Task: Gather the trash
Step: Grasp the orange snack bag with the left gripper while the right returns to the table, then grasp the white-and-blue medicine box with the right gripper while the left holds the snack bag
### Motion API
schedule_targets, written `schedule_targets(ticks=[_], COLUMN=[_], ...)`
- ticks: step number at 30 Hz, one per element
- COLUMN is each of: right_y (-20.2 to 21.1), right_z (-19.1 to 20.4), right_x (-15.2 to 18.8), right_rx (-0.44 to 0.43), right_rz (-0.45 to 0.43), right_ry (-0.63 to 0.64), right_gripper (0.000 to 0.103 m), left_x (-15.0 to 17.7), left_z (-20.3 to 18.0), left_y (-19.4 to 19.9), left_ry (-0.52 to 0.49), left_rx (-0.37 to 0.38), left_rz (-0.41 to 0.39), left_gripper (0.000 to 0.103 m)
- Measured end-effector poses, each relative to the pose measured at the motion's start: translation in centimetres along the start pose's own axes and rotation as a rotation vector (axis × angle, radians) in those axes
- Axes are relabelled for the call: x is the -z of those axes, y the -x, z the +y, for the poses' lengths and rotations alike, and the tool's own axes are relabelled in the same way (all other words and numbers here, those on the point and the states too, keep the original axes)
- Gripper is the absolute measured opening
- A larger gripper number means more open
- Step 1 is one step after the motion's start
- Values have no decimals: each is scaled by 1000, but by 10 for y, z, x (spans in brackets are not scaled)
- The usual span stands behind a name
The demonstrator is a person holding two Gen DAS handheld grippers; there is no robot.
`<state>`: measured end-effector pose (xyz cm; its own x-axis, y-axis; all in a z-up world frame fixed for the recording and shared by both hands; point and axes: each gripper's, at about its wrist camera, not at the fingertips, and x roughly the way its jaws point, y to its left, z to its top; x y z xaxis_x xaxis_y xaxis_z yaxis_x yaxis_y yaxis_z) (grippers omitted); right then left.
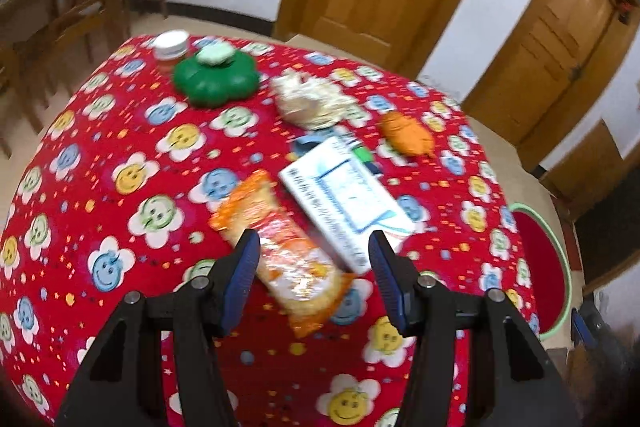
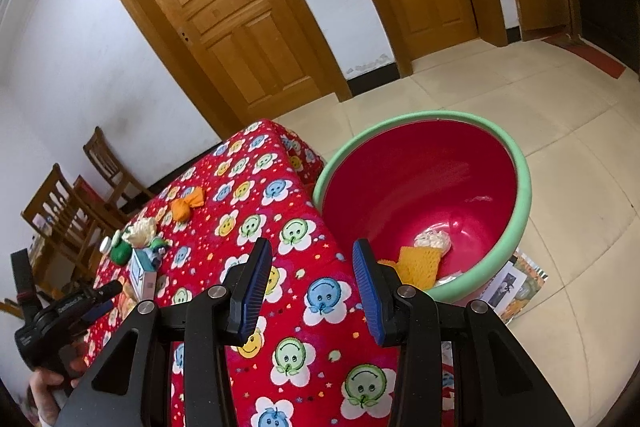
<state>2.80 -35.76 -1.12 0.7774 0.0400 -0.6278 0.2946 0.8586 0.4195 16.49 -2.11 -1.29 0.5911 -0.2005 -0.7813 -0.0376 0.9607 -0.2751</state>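
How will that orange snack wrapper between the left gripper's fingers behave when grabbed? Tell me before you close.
The orange snack wrapper looks thin and crinkly, so it will probably crumple rather than stay stiff. It seems light and lies flat, so rolling is unlikely. Its glossy film may slip between the left gripper pads.

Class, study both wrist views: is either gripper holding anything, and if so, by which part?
Nothing is held. The left gripper hangs open above the snack wrapper; the right gripper is open and empty.

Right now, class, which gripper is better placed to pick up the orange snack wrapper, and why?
Left. The left gripper hangs open right over the orange snack wrapper; the right gripper sits empty near the red bin.
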Motion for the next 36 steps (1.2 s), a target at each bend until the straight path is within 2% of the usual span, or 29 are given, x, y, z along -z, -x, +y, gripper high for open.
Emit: schedule_targets(ticks=[6, 10, 15, 16, 20, 27, 36], right_y=[-5, -9, -15, -16, -20, -27, -46], right_z=[2, 1, 1, 2, 7, 33, 86], right_x=[1, 1, 2, 2, 3, 5, 10], right_rx=[1, 4, 3, 2, -5, -36, -116], right_rz=[13, 20, 33, 37, 48, 77, 136], right_ry=[3, 1, 1, 2, 11, 71, 172], right_gripper=[43, 43, 43, 43, 43, 43, 43], left_x=[1, 2, 3, 3, 4, 2, -7], left_z=[11, 17, 15, 15, 16, 27, 43], left_y=[-16, -29, -31, -30, -31, -13, 20], left_ry=[44, 79, 57, 55, 53, 38, -36], left_rx=[-36, -23, -24, -17, 1, 33, -25], left_rz=[23, 68, 47, 44, 38, 13, -89], left_gripper=[56, 56, 56, 51, 47, 45, 45])
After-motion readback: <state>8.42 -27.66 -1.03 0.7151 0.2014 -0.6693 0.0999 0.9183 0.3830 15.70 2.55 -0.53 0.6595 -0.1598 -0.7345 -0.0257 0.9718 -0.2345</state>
